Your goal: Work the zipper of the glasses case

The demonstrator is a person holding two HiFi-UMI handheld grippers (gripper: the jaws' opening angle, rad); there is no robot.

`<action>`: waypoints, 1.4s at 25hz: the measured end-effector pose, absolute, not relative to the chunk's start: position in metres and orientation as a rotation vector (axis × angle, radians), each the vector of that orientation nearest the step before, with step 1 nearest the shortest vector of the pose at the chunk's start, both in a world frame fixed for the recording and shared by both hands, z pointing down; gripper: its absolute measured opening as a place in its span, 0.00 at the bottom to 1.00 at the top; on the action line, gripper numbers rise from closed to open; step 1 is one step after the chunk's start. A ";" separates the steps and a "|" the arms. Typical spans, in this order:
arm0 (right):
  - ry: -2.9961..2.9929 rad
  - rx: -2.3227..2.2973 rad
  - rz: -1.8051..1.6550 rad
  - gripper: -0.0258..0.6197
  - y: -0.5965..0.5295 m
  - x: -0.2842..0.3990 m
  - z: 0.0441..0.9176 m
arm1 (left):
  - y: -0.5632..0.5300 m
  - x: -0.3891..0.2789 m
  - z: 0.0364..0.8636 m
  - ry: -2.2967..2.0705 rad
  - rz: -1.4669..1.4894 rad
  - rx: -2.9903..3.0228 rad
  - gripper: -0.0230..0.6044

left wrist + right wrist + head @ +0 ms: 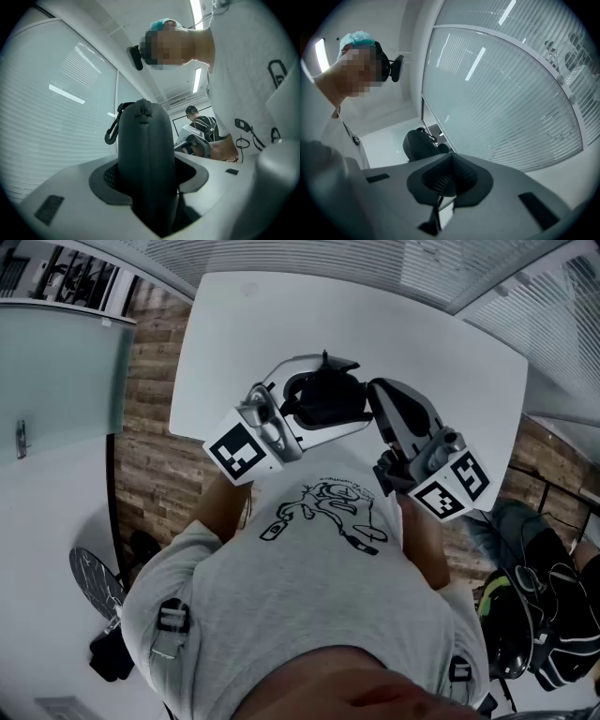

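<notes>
Head view: set above the person (309, 615), aimed steeply down at the desk (422, 343).
Left gripper view: carried on the left claw (145, 187), tilted slightly upward; the glasses case (143, 159) is seen very near, at centre.
Right gripper view: carried on the right claw (449, 180), tilted upward toward blinds (511, 108) at right.
Shared: the glasses case is caught in all three views, farther off in the right gripper view.

The dark oval glasses case (143, 164) looks smooth and matt, perhaps a moulded fabric shell; the white rounded worktop (281, 324) is smooth.
</notes>
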State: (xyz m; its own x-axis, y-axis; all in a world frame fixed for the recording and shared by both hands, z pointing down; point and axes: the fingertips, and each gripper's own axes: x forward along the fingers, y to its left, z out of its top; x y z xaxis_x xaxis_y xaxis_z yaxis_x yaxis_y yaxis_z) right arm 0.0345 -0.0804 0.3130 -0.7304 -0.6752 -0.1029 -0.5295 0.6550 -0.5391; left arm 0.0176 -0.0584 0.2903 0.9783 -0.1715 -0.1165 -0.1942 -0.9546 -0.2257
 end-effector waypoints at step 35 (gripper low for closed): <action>2.566 -0.950 -0.816 0.05 -0.080 0.027 0.339 | -0.058 0.017 0.260 0.279 0.252 -2.927 0.44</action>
State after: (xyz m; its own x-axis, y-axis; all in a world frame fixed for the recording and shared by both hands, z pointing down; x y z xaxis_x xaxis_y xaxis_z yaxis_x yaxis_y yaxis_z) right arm 0.0266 -0.0798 0.3386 -0.7425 -0.6665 -0.0675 -0.5050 0.6231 -0.5972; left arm 0.0171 -0.0583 0.2597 0.9678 -0.1697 -0.1860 -0.2021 -0.9642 -0.1718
